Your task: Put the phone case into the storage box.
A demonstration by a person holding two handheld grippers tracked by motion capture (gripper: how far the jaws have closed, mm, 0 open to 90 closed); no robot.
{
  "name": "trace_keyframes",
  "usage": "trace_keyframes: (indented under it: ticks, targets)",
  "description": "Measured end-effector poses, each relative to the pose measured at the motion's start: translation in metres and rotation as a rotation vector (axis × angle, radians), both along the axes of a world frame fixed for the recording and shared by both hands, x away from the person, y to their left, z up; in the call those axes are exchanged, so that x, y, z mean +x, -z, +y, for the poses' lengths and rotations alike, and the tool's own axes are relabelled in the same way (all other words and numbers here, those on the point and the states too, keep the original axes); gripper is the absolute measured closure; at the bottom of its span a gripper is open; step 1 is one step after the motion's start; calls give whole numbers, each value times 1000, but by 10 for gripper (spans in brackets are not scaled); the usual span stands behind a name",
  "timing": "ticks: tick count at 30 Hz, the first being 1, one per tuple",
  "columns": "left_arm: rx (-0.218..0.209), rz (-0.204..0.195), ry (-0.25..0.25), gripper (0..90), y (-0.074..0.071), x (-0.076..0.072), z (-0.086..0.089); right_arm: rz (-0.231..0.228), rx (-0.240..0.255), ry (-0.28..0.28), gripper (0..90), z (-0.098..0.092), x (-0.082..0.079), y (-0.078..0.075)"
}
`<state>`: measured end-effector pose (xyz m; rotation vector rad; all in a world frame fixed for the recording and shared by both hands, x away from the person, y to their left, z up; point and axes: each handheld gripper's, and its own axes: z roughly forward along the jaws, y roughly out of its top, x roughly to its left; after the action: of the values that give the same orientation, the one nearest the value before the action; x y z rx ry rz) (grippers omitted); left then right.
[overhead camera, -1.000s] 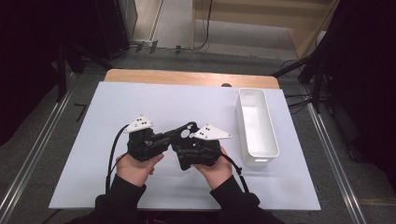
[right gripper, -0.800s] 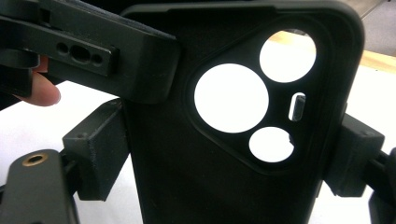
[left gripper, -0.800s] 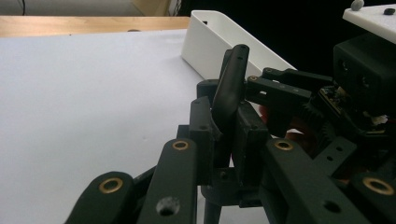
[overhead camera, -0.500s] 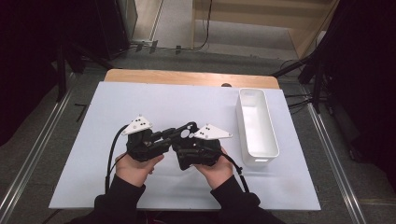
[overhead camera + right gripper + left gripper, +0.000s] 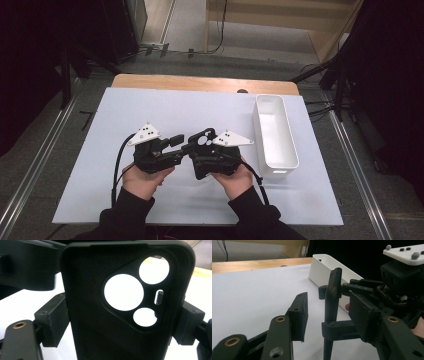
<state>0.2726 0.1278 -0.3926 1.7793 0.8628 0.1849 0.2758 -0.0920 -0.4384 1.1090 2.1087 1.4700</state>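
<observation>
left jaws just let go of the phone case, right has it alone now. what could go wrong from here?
1. The right gripper alone clamps the black phone case by its side edges; a soft case could bow or slip out.
2. The left gripper, whose jaws have just been opening, has the case between its pads untouched; pulling away could snag it.
3. The white bin sits close to the right; a swing could knock it.

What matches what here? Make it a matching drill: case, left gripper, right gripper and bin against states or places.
Things:
1. case
2. left gripper
3. right gripper
4. bin

States or places:
A. white, at the right of the table
B. shut on the case
C. open
D. black, upright, with round cutouts

Pairs: 1-D, 2-C, 3-B, 4-A.

Note: the left gripper's jaws have just been opening. The case stands between them.
</observation>
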Motion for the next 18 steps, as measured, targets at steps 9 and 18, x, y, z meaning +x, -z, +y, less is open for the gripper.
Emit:
trace_keyframes:
  ticks: [9,18]
  targets:
    - [-6,-14,4,442,2,1,3,-3,11,30,137,-10,4,-2]
    - [-15,-46,7,386,4,1,5,-1,12,44,138,-18,8,-2]
